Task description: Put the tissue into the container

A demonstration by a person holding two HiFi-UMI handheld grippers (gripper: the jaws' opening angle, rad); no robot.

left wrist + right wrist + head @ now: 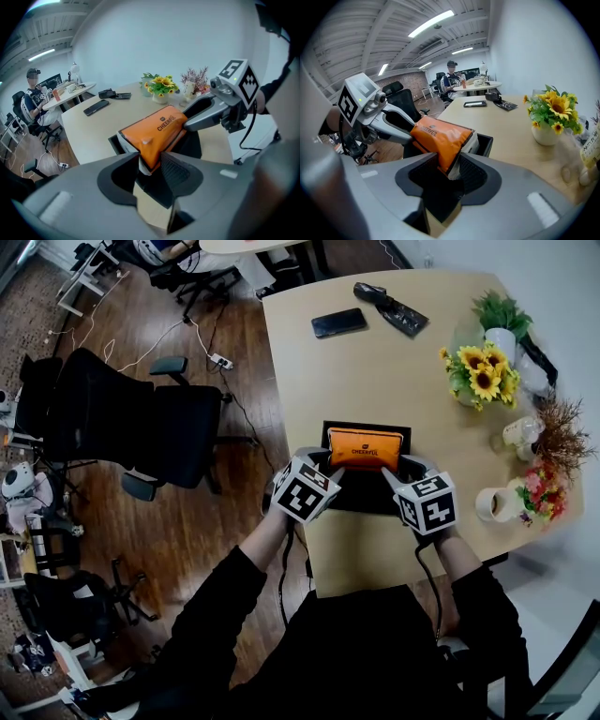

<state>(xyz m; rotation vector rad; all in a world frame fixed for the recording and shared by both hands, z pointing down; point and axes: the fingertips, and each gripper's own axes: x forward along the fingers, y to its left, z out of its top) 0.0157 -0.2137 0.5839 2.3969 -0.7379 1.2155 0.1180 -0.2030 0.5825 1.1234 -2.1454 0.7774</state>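
An orange tissue pack (365,447) printed CHEERFUL hangs over a black open container (366,495) near the table's front edge. My left gripper (330,468) is shut on the pack's left end, and my right gripper (392,471) is shut on its right end. In the left gripper view the tissue pack (157,131) sits pinched between the jaws with the container (119,143) under it. The right gripper view shows the tissue pack (440,138) clamped the same way above the container (487,143). The pack's lower half is inside the container's walls.
On the wooden table (375,381) lie a phone (338,322) and a dark case (391,308) at the far side. A sunflower vase (485,371), dried flowers (558,432), a cup (494,503) stand along the right. Black office chairs (122,423) stand left.
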